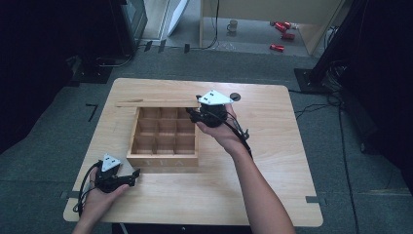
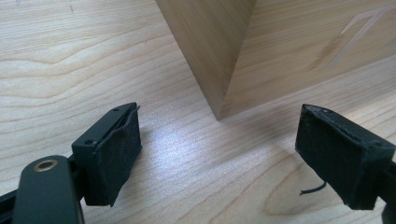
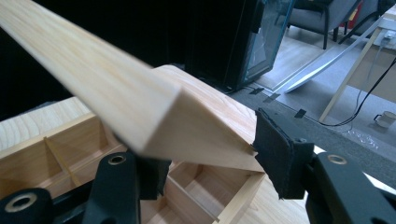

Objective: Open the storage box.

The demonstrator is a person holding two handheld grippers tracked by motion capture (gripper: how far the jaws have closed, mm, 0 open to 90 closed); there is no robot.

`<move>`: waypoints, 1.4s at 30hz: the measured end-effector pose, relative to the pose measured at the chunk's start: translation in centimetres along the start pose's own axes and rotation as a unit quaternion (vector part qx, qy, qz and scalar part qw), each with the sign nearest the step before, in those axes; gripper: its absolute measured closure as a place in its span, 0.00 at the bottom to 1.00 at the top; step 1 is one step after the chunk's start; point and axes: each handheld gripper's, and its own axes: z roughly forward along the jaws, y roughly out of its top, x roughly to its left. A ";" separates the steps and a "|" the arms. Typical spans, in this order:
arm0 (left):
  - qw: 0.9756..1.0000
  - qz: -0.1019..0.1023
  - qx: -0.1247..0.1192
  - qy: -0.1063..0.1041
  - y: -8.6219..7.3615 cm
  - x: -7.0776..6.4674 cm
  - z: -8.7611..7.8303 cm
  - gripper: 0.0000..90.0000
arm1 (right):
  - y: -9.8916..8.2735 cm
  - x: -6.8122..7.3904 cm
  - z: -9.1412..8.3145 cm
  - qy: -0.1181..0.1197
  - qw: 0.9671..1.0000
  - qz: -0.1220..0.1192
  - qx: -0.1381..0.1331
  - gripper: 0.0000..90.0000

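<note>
At the middle of the table [image 1: 272,161] sits a shallow wooden box [image 1: 163,146] divided by thin slats into a grid of small compartments, all of which look empty from the high view. Its hinged lid [image 1: 156,103] stands raised along the far edge, and the right gripper [image 1: 199,114] has the lid's near corner between its fingers [image 3: 280,154]; in the right gripper view the two pads sit on either side of the lid's thick end, closed onto it or very nearly so. The lid reads as a stiff, fairly light slab of pale wood with a smooth finish, so a pinch across its thickness near a corner, as here, seems a sound hold, though the slick faces could slip if the squeeze is slack, and the hinge side should not be forced. The thin dividers look the most fragile part and are best left untouched. The box itself probably has enough weight to stay put while the lid swings, but it could skate on the smooth table. The left gripper [image 1: 127,176] rests low on the table, just beside the box's near left corner, with its fingers [image 2: 116,149] spread wide and holding nothing; the left gripper view looks straight at that corner, which stands between them and a little ahead. Beyond the table lie grey carpet, cables, a mug [image 1: 233,25] and some red items [image 1: 282,30] on the floor.
</note>
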 end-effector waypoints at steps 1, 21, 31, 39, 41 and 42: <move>1.000 0.000 0.000 0.000 0.0 0.0 0.0 0.16 | 0.0 -0.1 0.1 0.000 1.000 0.003 -0.003 0.53; 1.000 0.002 0.001 0.002 0.1 0.0 0.0 0.17 | 1.4 -2.5 1.9 -0.015 0.998 0.049 -0.041 0.61; 1.000 0.002 0.001 0.003 0.1 0.0 0.1 0.17 | 2.4 -3.7 3.4 -0.035 0.997 0.062 -0.043 0.66; 1.000 0.002 0.002 0.001 0.1 0.0 0.1 0.17 | 3.3 -4.7 4.7 -0.054 0.995 0.070 -0.037 0.71; 1.000 0.002 0.002 0.001 0.1 0.0 0.1 0.17 | 3.4 -4.9 5.0 -0.057 0.995 0.073 -0.035 0.72; 1.000 0.001 0.000 0.001 0.1 0.0 0.1 0.17 | 3.5 -4.9 5.1 -0.059 0.995 0.076 -0.036 0.72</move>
